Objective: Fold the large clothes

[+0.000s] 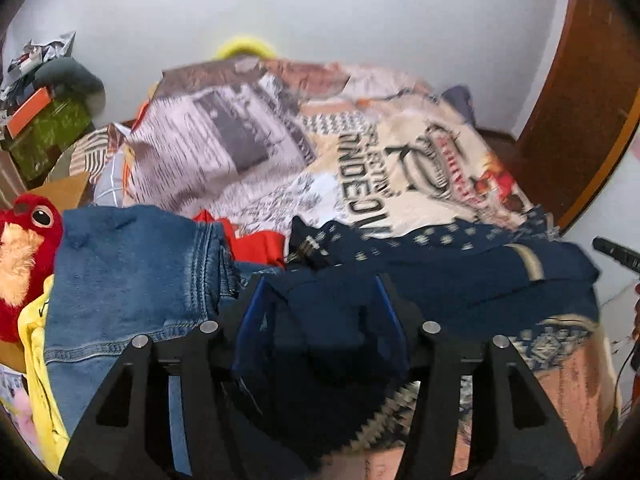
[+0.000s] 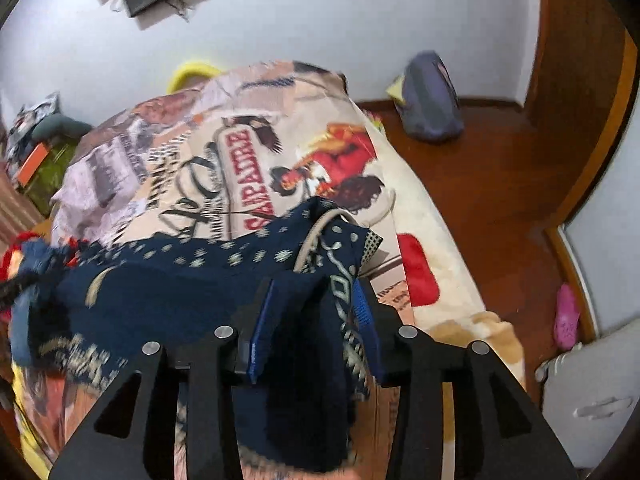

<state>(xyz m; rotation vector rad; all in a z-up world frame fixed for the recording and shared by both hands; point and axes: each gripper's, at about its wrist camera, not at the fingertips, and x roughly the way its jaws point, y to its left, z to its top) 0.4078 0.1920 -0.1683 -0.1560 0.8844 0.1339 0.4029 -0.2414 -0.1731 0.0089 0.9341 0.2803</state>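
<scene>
A dark navy patterned garment [image 1: 460, 276] with cream motifs is held stretched over the bed. My left gripper [image 1: 322, 292] is shut on one bunched edge of it, with cloth hanging between the blue pads. My right gripper [image 2: 316, 300] is shut on the other edge of the same garment [image 2: 168, 280], which hangs down between its fingers. The right gripper's tip shows at the far right of the left wrist view [image 1: 616, 254].
A printed blanket [image 1: 320, 140] covers the bed. Blue jeans [image 1: 132, 272], a red cloth [image 1: 256, 240] and a red plush toy [image 1: 24, 248] lie at the left. Boxes and clutter [image 1: 44, 120] stand far left. Wooden floor [image 2: 500, 168], a grey bag [image 2: 430, 96] and a pink slipper [image 2: 566, 316] are at the right.
</scene>
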